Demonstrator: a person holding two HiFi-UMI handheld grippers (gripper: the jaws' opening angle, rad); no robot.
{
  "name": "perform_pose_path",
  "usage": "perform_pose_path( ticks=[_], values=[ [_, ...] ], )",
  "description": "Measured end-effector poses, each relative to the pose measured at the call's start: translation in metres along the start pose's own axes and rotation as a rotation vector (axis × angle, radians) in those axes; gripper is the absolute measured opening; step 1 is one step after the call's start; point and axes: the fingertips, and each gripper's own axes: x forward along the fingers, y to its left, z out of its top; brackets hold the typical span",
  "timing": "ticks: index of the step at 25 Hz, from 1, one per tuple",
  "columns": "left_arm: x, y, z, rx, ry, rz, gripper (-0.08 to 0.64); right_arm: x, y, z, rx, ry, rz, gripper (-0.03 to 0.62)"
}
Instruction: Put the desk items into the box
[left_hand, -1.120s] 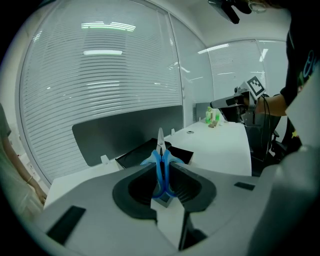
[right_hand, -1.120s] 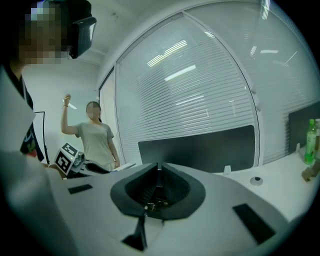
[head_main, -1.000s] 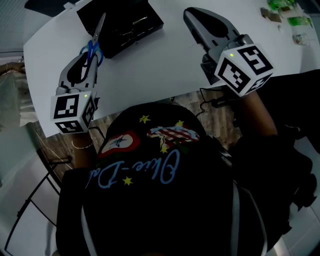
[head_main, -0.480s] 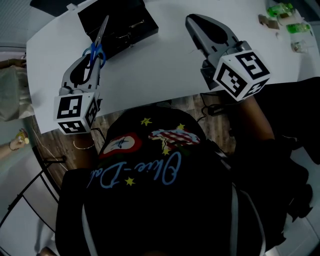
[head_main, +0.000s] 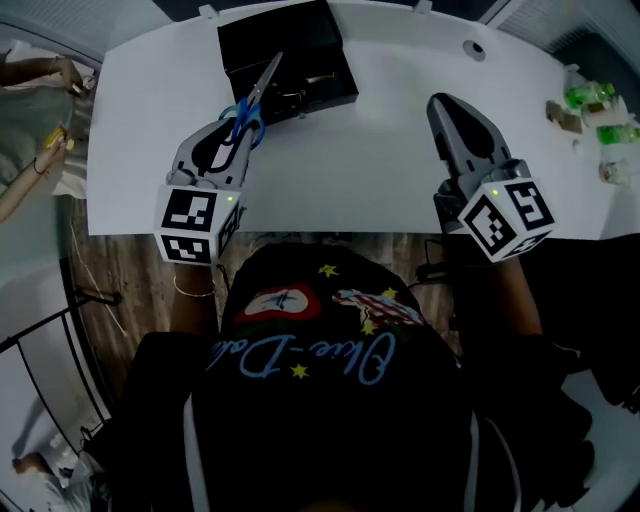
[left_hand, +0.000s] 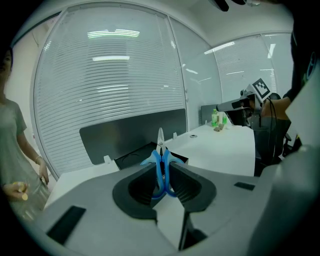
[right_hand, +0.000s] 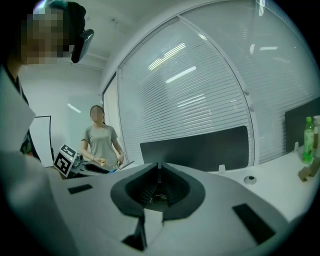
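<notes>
While left gripper (left_hand: 162, 167) pinches blue-handled scissors (head_main: 262, 85), blades together, right gripper (right_hand: 159, 170) fingers closed, empty.

Blue-handled scissors (head_main: 247, 112), a black box (head_main: 285, 45), a white desk (head_main: 360, 175).

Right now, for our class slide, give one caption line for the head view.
Left gripper holds blue-handled metal scissors near an open black box on a white table; right gripper shut, empty.
</notes>
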Motion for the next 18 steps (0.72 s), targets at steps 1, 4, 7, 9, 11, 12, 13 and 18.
perform_pose_path(
  ticks=[1, 4, 7, 9, 11, 12, 13, 18],
  values=[
    [0.001, -0.001, 0.000, 0.003, 0.003, 0.000, 0.089, 0.001, 0.000, -0.001, 0.007, -0.002, -0.001, 0.029],
    [0.005, -0.001, -0.002, 0.030, 0.019, -0.002, 0.089, 0.003, 0.001, -0.002, 0.028, -0.012, -0.005, 0.029],
    [0.011, 0.001, -0.002, 0.050, 0.031, -0.010, 0.089, 0.004, 0.003, 0.000, 0.034, -0.027, -0.013, 0.029],
    [0.017, 0.001, -0.002, 0.054, 0.030, -0.024, 0.089, 0.004, 0.003, 0.001, 0.034, -0.035, -0.026, 0.029],
    [0.022, 0.001, 0.000, 0.065, 0.031, -0.037, 0.089, 0.003, -0.001, 0.001, 0.040, -0.041, -0.043, 0.029],
    [0.026, 0.002, 0.001, 0.073, 0.034, -0.044, 0.089, 0.004, -0.002, 0.001, 0.046, -0.043, -0.052, 0.029],
    [0.029, 0.003, 0.002, 0.081, 0.036, -0.052, 0.089, 0.004, -0.004, 0.001, 0.051, -0.044, -0.060, 0.029],
    [0.047, 0.009, 0.004, 0.109, 0.056, -0.098, 0.089, 0.010, -0.009, 0.004, 0.070, -0.048, -0.102, 0.029]
  ],
)
